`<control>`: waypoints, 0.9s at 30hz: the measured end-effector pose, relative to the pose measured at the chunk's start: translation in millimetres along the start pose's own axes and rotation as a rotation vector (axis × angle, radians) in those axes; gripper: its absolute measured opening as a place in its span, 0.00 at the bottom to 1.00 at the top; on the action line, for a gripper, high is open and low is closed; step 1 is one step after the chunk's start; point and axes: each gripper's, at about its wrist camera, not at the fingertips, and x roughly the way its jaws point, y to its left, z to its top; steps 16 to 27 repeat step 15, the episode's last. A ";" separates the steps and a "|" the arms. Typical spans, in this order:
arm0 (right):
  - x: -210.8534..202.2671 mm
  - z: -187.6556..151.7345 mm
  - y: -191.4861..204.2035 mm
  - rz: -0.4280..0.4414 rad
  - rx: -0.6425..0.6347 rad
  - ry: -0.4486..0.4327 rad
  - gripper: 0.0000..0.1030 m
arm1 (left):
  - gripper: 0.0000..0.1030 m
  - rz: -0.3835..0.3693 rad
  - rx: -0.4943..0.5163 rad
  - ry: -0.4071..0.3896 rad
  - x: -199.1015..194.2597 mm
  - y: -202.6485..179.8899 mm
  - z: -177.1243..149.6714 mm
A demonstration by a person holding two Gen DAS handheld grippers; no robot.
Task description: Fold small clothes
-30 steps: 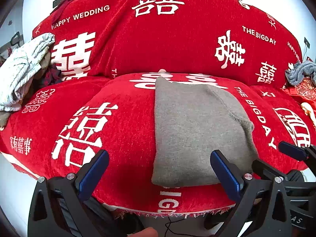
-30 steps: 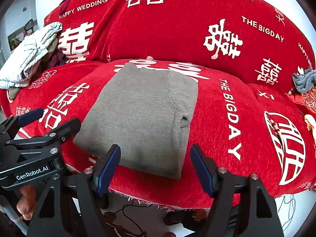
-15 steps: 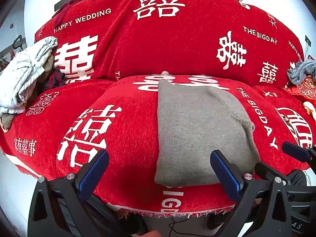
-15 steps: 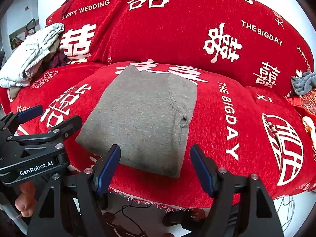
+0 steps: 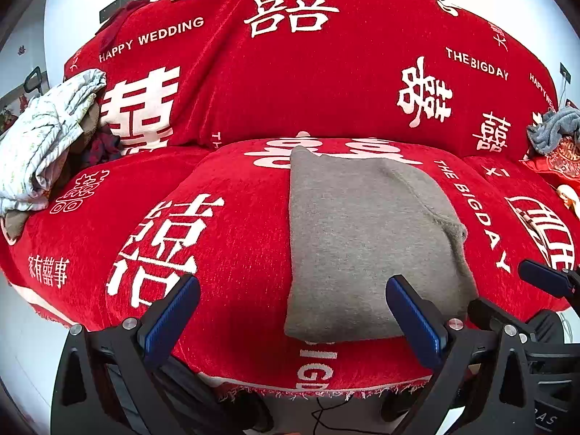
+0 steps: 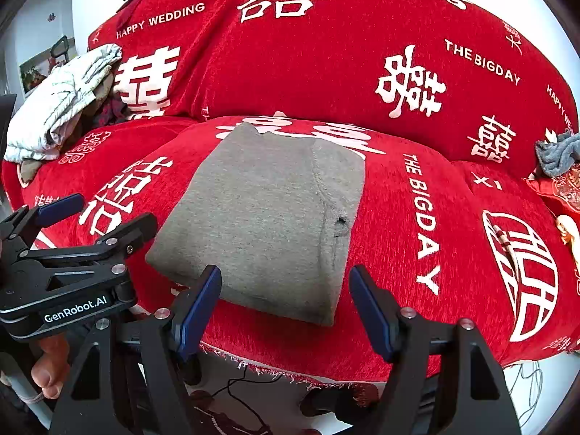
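A grey knit garment [image 5: 366,239] [image 6: 268,217] lies folded into a rectangle on the red seat cushion [image 5: 224,253] of a sofa. My left gripper [image 5: 290,311] hovers open in front of the cushion's front edge, its right finger just before the garment's near edge, nothing between the blue pads. My right gripper [image 6: 286,301] is open too, held short of the garment's near right corner without touching it. The left gripper [image 6: 69,224] shows at the left of the right wrist view, and the right gripper [image 5: 543,282] at the right of the left wrist view.
The sofa wears a red cover [image 6: 326,54] with white characters and lettering. A pale crumpled heap of clothes [image 5: 47,137] [image 6: 61,105] sits at the left end, a grey-blue cloth [image 5: 551,127] [image 6: 558,152] at the right end. Cables [image 6: 235,384] lie on the floor below.
Both views have shifted slightly, with the sofa and garment sitting a little lower in frame. The garment lies unmoved and both grippers stay open.
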 end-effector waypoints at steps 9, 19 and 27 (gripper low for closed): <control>0.1 0.5 0.0 0.001 0.000 0.000 0.74 | 1.00 -0.006 0.004 -0.002 -1.2 -1.6 -0.2; 0.1 0.3 0.2 0.001 0.000 0.000 0.74 | 1.00 -0.006 0.003 0.004 -0.8 -1.9 -0.3; 0.1 0.3 0.2 0.001 0.000 0.000 0.74 | 1.00 -0.006 0.003 0.004 -0.8 -1.9 -0.3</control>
